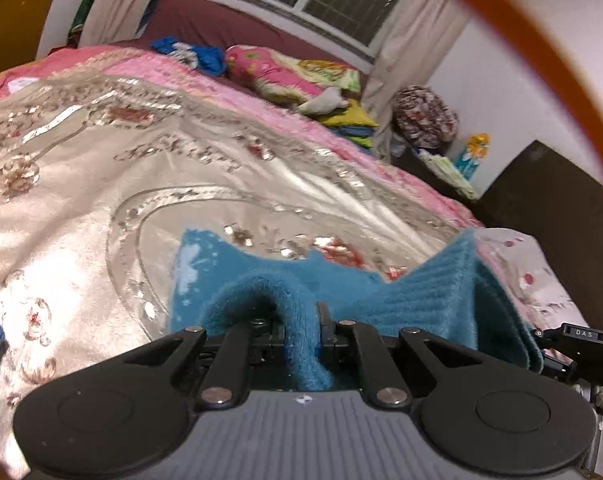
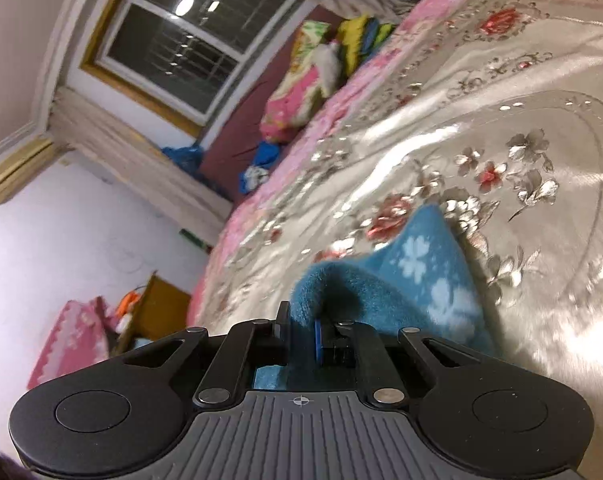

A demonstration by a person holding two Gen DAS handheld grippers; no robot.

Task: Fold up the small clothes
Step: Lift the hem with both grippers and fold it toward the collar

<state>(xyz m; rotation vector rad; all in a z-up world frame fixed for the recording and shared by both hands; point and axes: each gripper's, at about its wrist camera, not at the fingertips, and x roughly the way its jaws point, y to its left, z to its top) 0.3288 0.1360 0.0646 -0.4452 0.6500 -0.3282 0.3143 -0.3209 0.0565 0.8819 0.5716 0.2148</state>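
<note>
Closest to my left lens, my left tool [image 1: 301, 332] is clamped on a fold of the teal fleece garment [image 1: 433, 288]; the cloth bunches up between the jaws and spills back over the tool's body. My right tool [image 2: 305, 328] pinches another bunched edge of the same garment [image 2: 417, 280], its jaws drawn in tight on the fabric.

I count one garment in play, and two tools, each with a grip on it. Its printed side carries pale clover shapes, and I make out about three clearly in the right view. In the left view a ribbed cuff or hem stands up toward the right, and the right tool's black tip [image 1: 581, 336] shows just past it.

The garment hangs low over the satin bedspread [image 1: 101, 184], a silvery cover with embroidered flowers. It stretches between my two grips, so its long axis runs side to side across my front, with a free corner lying on the spread ahead.

An orange cable [image 1: 541, 60] arcs across the upper right of the left view. Farther up the bed lie one pink floral pillow [image 1: 285, 72] and a crumpled blue cloth [image 1: 197, 54]. One window [image 2: 185, 44] is behind.
</note>
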